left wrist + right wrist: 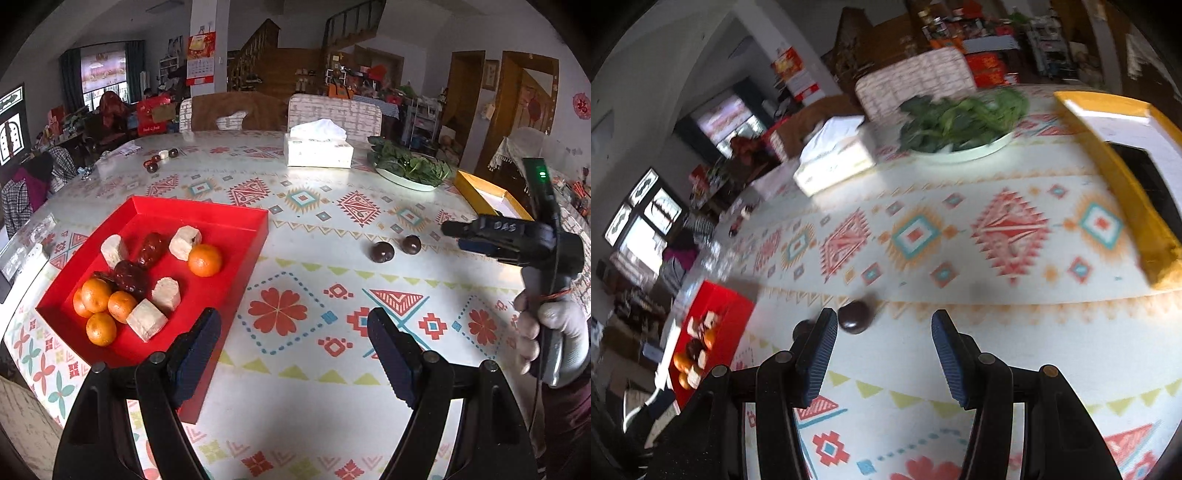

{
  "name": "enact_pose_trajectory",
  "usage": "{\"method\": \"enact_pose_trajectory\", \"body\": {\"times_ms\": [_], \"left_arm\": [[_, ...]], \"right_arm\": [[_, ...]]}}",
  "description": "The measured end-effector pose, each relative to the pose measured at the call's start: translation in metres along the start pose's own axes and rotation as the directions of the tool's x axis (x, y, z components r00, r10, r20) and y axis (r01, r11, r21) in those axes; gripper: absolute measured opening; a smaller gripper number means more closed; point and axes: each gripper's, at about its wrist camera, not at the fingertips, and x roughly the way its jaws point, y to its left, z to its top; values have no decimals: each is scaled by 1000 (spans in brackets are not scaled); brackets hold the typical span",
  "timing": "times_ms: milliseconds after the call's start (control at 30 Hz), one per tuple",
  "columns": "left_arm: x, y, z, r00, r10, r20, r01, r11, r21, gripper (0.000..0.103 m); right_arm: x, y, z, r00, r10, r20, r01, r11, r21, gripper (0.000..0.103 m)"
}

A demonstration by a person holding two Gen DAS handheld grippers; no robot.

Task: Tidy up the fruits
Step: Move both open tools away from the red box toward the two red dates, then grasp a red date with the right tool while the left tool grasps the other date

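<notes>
left wrist: left gripper (295, 354) spread, empty, beside red tray (207, 218); two dark fruits (382, 252) loose on table | right wrist: right gripper (884, 352) spread, empty, fruit (854, 316) just off left fingertip; risk: nudged, rolls away

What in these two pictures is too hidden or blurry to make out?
- Second dark round fruit, right wrist view: mostly behind one of the right gripper's fingers.
- Yellow box, both views: contents unclear, cut off by the edge.
- Small items at the far table edge, left wrist view: too small.
</notes>
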Motion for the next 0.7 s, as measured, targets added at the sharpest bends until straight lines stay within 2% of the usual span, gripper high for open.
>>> {"method": "enact_pose_trajectory", "body": {"times_ms": [300,533,700], "left_arm": [[9,-4,0,1000,3,-20,-3,1000,13,81],[23,-11,1,999,3,-44,-1,1000,31,81],[31,-18,4,998,-14,-60,17,999,43,81]], "right_arm": [[40,25,-2,999,-26,-37,22,996,-84,58],[53,41,-6,998,-46,-40,40,988,-147,57],[58,41,-7,997,-72,-42,64,984,-163,41]]}}
